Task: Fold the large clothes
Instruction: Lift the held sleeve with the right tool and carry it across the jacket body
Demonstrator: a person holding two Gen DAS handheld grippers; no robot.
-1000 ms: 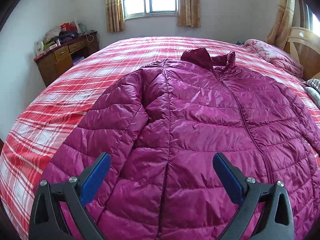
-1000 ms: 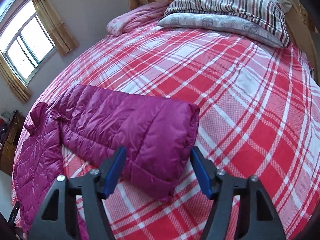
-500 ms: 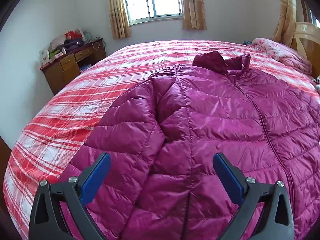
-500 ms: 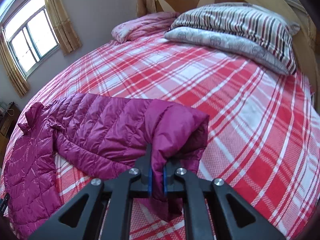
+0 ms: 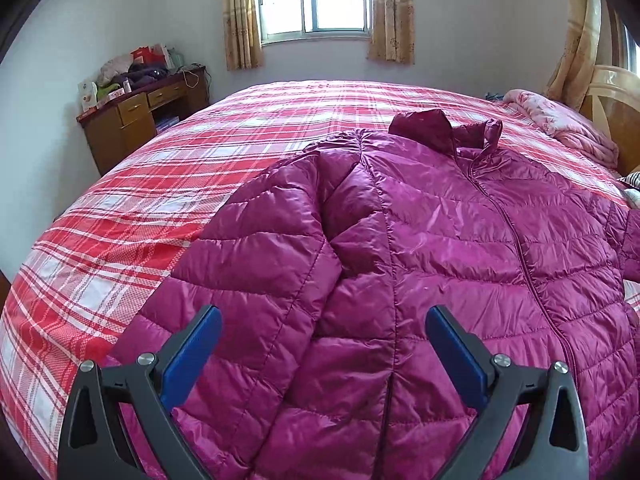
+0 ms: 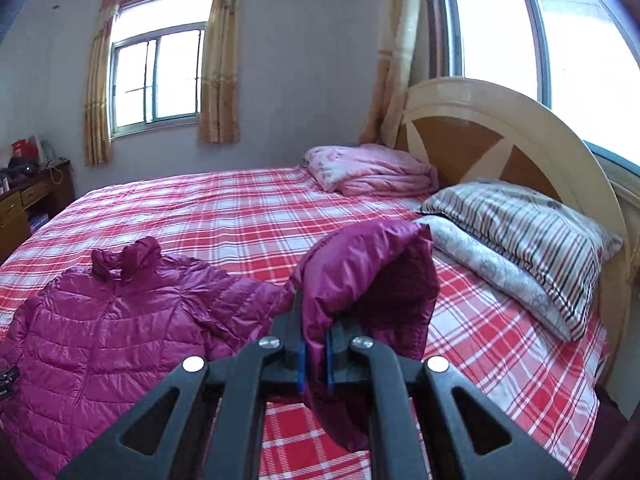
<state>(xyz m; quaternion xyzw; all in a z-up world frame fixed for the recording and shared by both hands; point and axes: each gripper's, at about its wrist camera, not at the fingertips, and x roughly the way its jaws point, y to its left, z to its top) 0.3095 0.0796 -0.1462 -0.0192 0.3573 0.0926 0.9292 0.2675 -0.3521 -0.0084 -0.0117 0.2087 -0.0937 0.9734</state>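
A magenta quilted puffer jacket (image 5: 440,264) lies front up and zipped on the red plaid bed, its collar toward the window. My left gripper (image 5: 320,352) hovers open over the jacket's near left sleeve and side, blue pads wide apart with nothing between them. In the right wrist view the jacket body (image 6: 112,320) lies at the lower left. My right gripper (image 6: 314,356) is shut on the jacket's sleeve cuff (image 6: 372,280), which is lifted off the bed and folds over the fingers.
The plaid bed cover (image 6: 240,216) spreads all around the jacket. Striped and patterned pillows (image 6: 528,240) and a folded pink blanket (image 6: 372,170) lie by the wooden headboard (image 6: 500,136). A cluttered wooden desk (image 5: 136,108) stands at the far left wall.
My right gripper shut on the sleeve cuff and raised it off the bed, its view tipping up toward the headboard. The left gripper drifted slightly and stayed open.
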